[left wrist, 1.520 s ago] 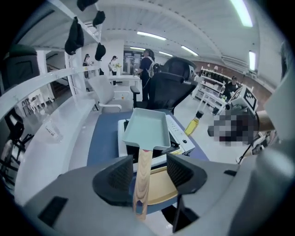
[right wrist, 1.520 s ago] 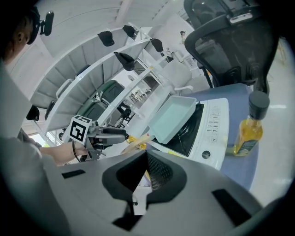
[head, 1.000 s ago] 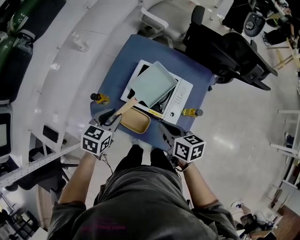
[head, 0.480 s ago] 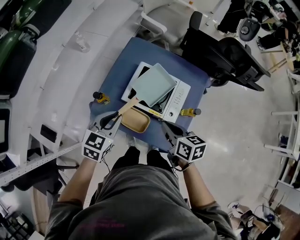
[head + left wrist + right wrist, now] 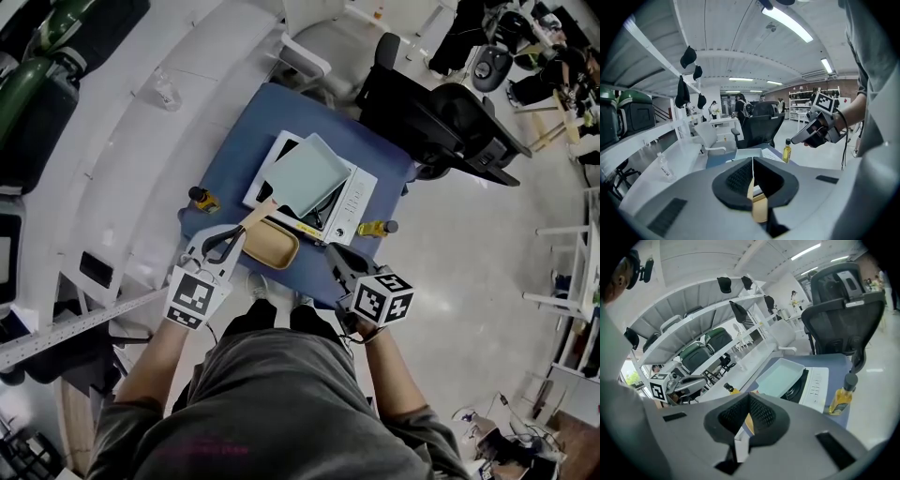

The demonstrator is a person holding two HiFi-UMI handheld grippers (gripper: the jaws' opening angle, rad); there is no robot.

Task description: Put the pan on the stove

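Observation:
A pale green square pan [image 5: 306, 172] rests on the white stove [image 5: 362, 193] in the middle of the blue table [image 5: 234, 141]. Its wooden handle [image 5: 251, 218] points toward my left gripper [image 5: 218, 246]. That gripper hangs just short of the handle's end. Its jaws have just been closing and now meet with nothing between them [image 5: 752, 168]. My right gripper [image 5: 334, 255] hovers over the table's near right corner, also shut and empty. The right gripper view shows the pan [image 5: 781, 376] flat on the stove [image 5: 816, 383].
A tan wooden dish [image 5: 270, 246] lies at the table's near edge, between the grippers. One oil bottle [image 5: 202, 199] stands at the left edge, another [image 5: 375, 228] to the right of the stove. A black office chair [image 5: 431, 103] stands beyond the table, white shelving to the left.
My left gripper's jaws have gone from open to shut, and it has lifted back a little from the pan handle. The pan has stayed on the stove. The right gripper rose slightly.

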